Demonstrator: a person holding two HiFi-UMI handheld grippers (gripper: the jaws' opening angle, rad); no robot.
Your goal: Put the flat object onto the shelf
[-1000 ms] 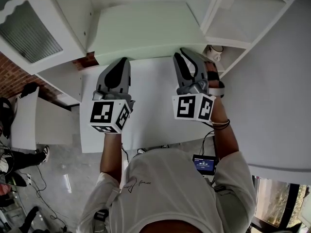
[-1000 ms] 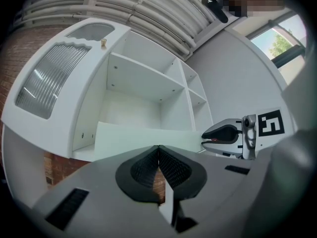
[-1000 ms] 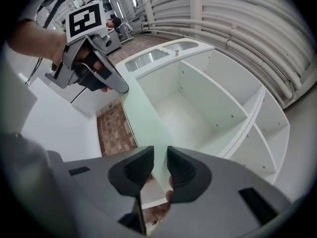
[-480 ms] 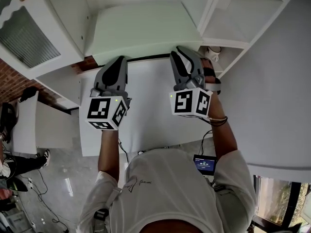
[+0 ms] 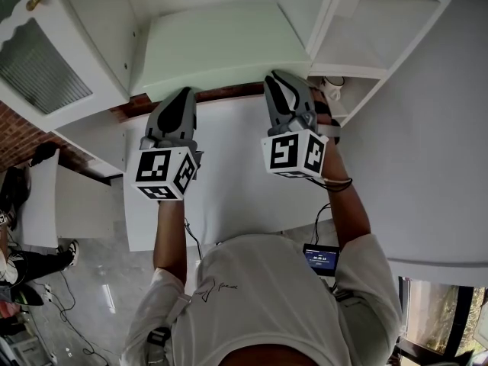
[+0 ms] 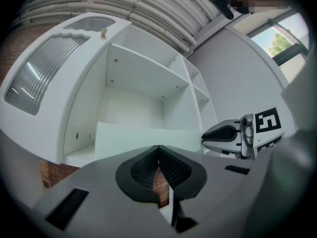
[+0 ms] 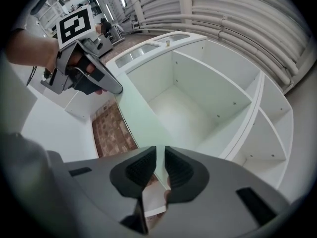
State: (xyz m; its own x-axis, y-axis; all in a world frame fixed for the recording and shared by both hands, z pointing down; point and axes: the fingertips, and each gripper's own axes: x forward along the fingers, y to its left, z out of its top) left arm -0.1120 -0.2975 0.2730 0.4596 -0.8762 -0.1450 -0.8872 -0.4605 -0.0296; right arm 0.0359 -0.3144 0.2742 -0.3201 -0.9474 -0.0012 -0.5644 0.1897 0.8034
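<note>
1. At your 11 o'clock, you are holding the left gripper (image 5: pixel 183 91) with its jaws clenched together and nothing between them. Its tip is sitting at the near edge of the flat object, and I cannot tell whether it is touching.
2. At 12 o'clock, the flat object (image 5: pixel 221 44), a pale green board, is lying partly inside the middle bay of the white shelf unit (image 5: pixel 107 21). Its near edge is jutting out over a strip of brick floor (image 5: pixel 229 92), apart from the white table (image 5: pixel 229 193).
3. At 1 o'clock, the right gripper (image 7: pixel 159 155) is closing its jaws on that near edge, which is running between the pads.
4. The board is looking thin, broad and stiff, probably light, with smooth faces that may be slipping under a narrow pinch. You are likely doing best taking the near edge toward both corners, since a one-sided hold may be letting it twist.
</note>
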